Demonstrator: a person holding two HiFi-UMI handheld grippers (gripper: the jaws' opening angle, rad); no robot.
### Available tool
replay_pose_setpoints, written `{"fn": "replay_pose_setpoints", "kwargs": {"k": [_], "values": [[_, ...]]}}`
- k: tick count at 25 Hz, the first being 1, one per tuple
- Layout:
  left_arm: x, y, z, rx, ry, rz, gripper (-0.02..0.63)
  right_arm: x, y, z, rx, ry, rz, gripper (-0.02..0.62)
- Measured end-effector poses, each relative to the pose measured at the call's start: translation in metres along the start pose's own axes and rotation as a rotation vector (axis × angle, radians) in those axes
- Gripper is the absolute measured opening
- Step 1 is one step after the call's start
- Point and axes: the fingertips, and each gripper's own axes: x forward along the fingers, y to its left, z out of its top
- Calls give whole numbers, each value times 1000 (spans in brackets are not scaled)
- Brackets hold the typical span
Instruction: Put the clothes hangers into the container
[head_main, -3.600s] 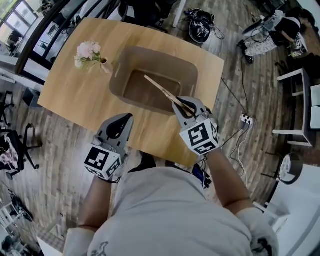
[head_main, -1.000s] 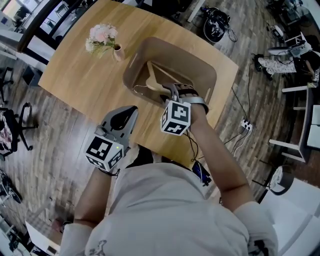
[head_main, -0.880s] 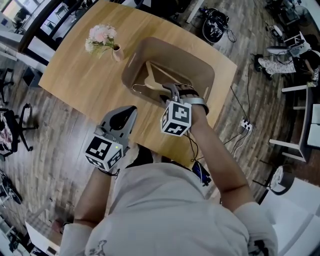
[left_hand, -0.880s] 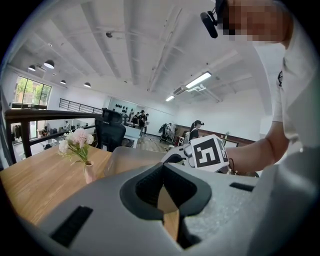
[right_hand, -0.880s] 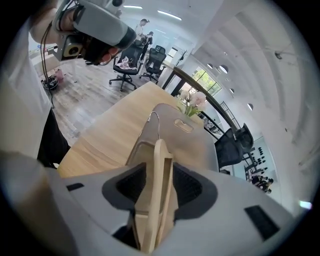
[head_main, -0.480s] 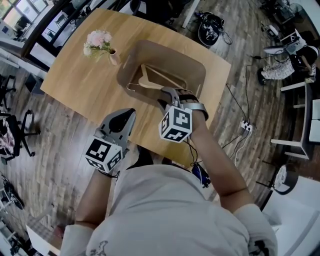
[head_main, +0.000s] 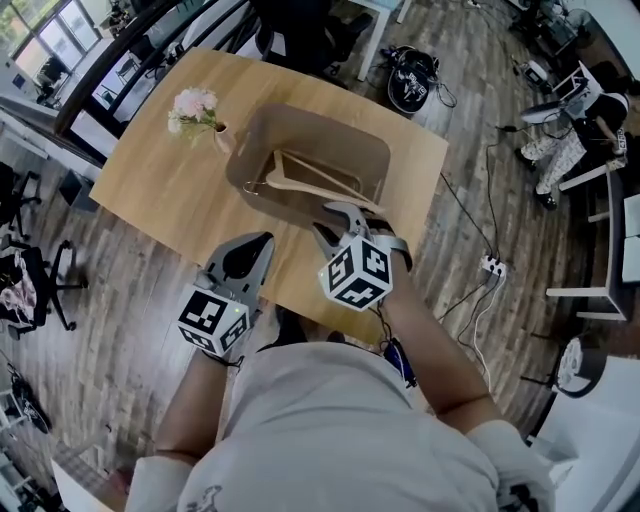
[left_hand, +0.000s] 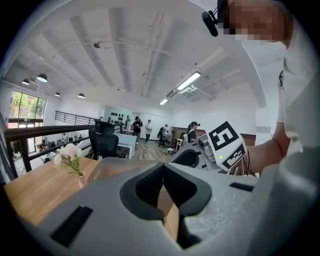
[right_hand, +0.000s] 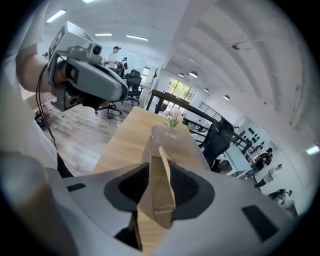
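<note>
Wooden hanger (head_main: 300, 185) lies in the container (head_main: 320, 125). Right gripper (head_main: 325, 217) jaws, released and empty, have just been closing. Left gripper (head_main: 262, 242) jaws are clenched on nothing.

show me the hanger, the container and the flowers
hanger (head_main: 303, 183) head view, near wooden arm
container (head_main: 320, 127) head view, far wall
flowers (head_main: 193, 104) head view, pink blooms

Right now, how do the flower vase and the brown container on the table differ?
The vase is small and narrow; the container is wide and far larger. The vase holds pink flowers; the container holds a wooden hanger. Both stand on the wooden table.
</note>
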Motion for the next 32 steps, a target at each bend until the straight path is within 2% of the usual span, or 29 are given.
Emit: {"fn": "replay_pose_setpoints", "kwargs": {"k": [5, 16, 24, 28, 32], "values": [[-3, -24, 2, 15, -4, 5, 6, -35, 8, -7, 110, -79, -15, 103], [-15, -89, -7, 33, -10, 27, 6, -109, 39, -31, 128, -189, -43, 49], [-31, -141, -13, 45, -38, 52, 6, -164, 59, -47, 190, -311, -45, 12], [-43, -170, -19, 48, -45, 70, 6, -189, 76, -60, 160, -338, -50, 6], [-56, -191, -25, 44, -52, 89, 6, -206, 89, -69, 222, -392, 4, 6]]}}
